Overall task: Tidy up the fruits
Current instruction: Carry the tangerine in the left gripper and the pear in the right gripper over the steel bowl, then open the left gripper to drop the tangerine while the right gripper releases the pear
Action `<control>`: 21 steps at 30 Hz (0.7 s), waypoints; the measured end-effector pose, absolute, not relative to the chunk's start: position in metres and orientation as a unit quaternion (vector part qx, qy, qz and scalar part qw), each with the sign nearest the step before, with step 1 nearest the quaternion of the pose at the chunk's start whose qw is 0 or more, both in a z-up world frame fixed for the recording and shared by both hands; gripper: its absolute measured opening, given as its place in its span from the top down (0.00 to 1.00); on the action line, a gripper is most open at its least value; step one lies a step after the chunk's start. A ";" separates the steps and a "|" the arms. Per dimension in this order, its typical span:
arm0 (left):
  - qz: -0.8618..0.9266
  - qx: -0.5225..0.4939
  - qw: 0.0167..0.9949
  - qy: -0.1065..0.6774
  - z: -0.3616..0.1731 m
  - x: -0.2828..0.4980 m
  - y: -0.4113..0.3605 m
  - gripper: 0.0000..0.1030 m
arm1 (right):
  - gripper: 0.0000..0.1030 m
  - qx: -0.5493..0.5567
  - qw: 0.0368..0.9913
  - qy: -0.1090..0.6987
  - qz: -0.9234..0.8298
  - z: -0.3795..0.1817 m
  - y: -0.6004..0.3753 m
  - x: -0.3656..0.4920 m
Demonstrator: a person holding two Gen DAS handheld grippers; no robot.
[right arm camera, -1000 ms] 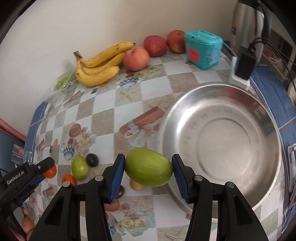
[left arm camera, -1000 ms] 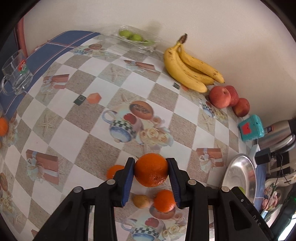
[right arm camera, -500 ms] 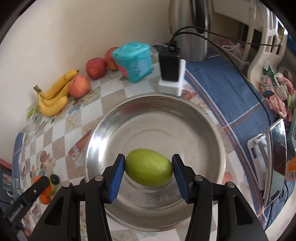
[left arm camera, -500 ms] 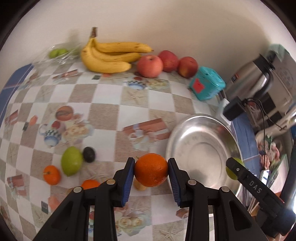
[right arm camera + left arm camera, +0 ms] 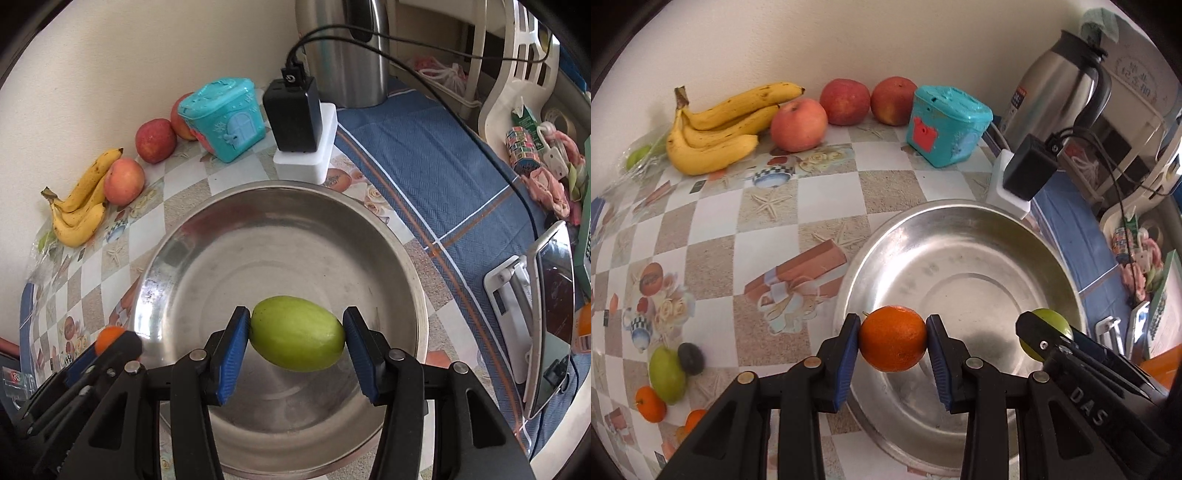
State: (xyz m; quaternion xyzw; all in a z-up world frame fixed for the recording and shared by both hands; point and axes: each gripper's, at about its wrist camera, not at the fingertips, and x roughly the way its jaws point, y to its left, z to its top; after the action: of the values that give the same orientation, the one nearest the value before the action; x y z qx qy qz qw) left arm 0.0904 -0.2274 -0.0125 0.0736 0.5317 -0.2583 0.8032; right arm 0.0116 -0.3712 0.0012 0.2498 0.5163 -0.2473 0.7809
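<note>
Left tool point(image 5: 892, 339) pinched a firm orange point(image 5: 892, 338) across its middle; right tool point(image 5: 296, 334) pinched a smooth, slippery-looking green fruit point(image 5: 297, 333) endwise over the bowl point(image 5: 177, 243).

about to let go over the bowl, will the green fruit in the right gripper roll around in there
Probably. The green fruit is smooth and egg-shaped, so it would likely wobble down the metal bowl's sloped, bare wall toward the flat middle. It looks firm: the right gripper holds it by its ends without denting it.

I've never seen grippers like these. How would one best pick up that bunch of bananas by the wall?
Probably from above, across the bananas at mid-bunch. They lie flat, side by side, curving away from the stem, and the wall blocks the far side.
</note>
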 end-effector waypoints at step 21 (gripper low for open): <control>-0.257 0.077 0.791 0.550 -0.037 0.088 -0.237 0.61 | 0.48 0.263 0.764 0.532 -0.252 -0.015 -0.377 0.009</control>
State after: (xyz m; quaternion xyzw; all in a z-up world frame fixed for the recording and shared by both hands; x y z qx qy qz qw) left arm 0.0884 -0.2367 -0.0370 0.0771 0.5497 -0.2573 0.7910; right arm 0.0091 -0.3772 -0.0145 0.2632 0.5323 -0.2524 0.7640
